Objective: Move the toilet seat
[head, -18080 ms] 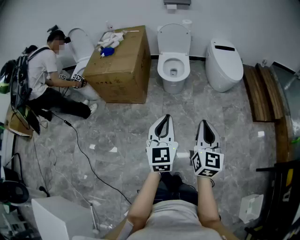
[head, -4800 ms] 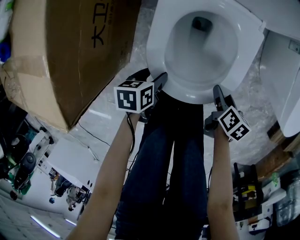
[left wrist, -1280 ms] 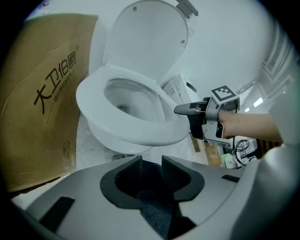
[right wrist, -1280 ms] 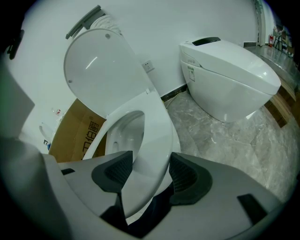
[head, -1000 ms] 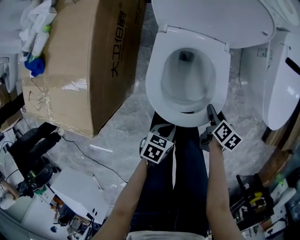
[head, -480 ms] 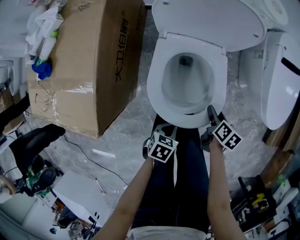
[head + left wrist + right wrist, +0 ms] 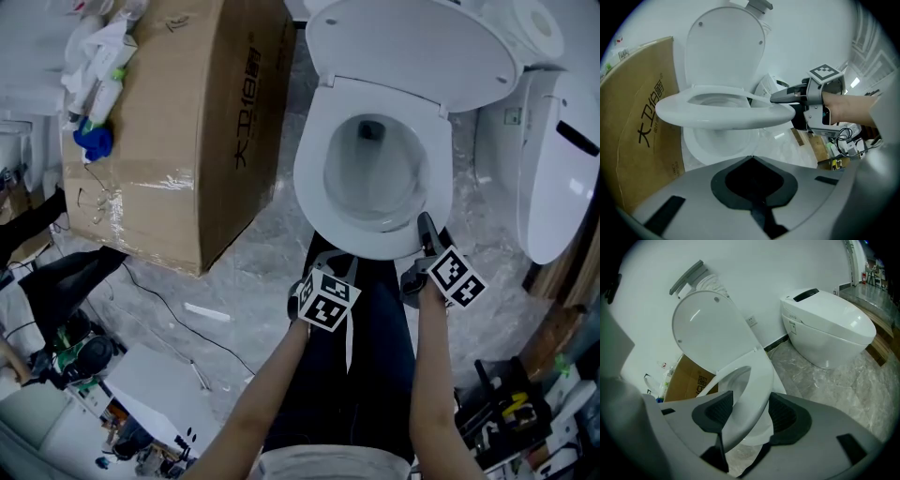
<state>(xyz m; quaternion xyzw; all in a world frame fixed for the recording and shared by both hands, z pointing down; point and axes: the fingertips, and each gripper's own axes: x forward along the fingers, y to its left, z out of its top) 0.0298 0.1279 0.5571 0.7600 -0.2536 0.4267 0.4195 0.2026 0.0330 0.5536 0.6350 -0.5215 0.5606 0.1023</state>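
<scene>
A white toilet stands with its lid up. The toilet seat has its front raised a little off the bowl. My right gripper is shut on the seat's front right rim, and the rim lies between its pads. My left gripper is shut with nothing in it. It sits low in front of the bowl, below the seat. The left gripper view also shows the right gripper on the rim.
A large cardboard box with bottles and cloth on top stands close to the toilet's left. A second white toilet is on the right. My legs are right in front of the bowl. Cables and gear lie on the marble floor.
The head view has shifted slightly. Both grippers stay at the seat's front edge, the right one still holding the rim.
</scene>
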